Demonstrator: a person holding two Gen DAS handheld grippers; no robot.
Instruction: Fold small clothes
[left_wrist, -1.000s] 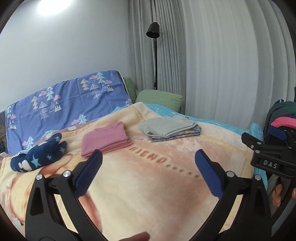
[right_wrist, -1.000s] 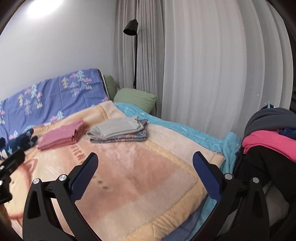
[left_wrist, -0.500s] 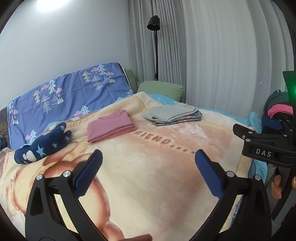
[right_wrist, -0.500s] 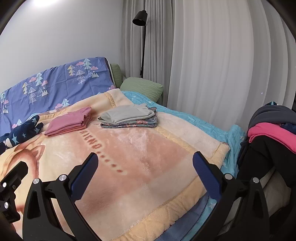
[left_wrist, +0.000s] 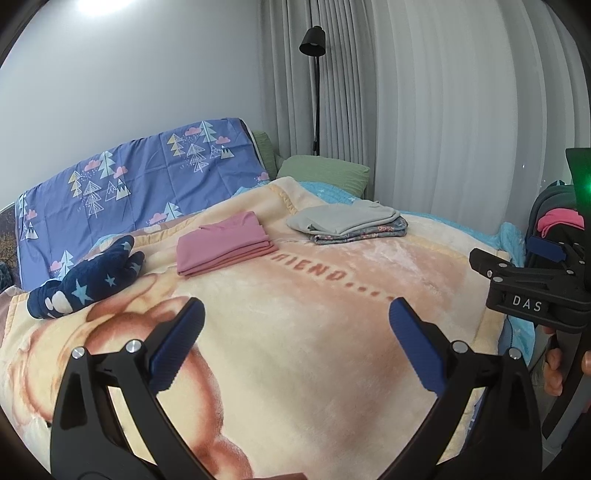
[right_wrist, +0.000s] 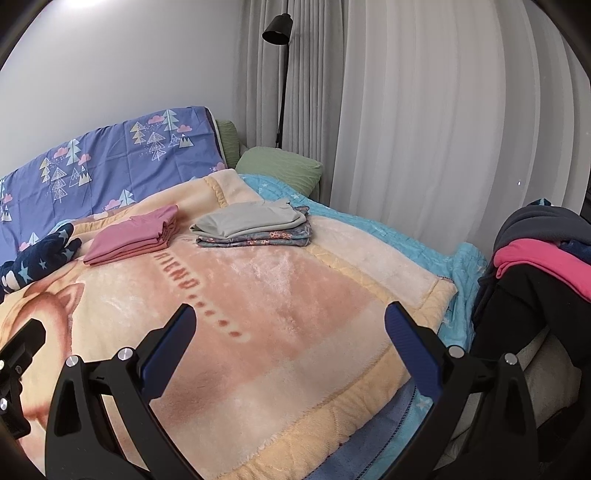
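Observation:
A folded pink garment (left_wrist: 223, 251) (right_wrist: 135, 238) lies on the peach blanket (left_wrist: 317, 332) (right_wrist: 280, 306) toward the far side. To its right sits a folded grey garment (left_wrist: 343, 218) (right_wrist: 247, 218) on top of a folded floral one (left_wrist: 365, 233) (right_wrist: 258, 240). A rumpled navy garment with stars (left_wrist: 88, 282) (right_wrist: 35, 267) lies at the far left. My left gripper (left_wrist: 295, 345) and my right gripper (right_wrist: 286, 339) both hang open above the near half of the blanket, holding nothing. The right gripper (left_wrist: 532, 295) also shows at the left wrist view's right edge.
A heap of unfolded clothes, pink and dark, rests on a chair (right_wrist: 535, 266) (left_wrist: 557, 221) off the bed's right side. A green pillow (right_wrist: 280, 166), a purple tree-print cover (left_wrist: 140, 184), a black floor lamp (right_wrist: 277, 33) and grey curtains stand behind the bed. Fingers of a hand (left_wrist: 554, 373) hold the right gripper.
Both grippers have drawn back and tilted, so the folded piles sit farther away and higher in view. Nothing on the bed has moved.

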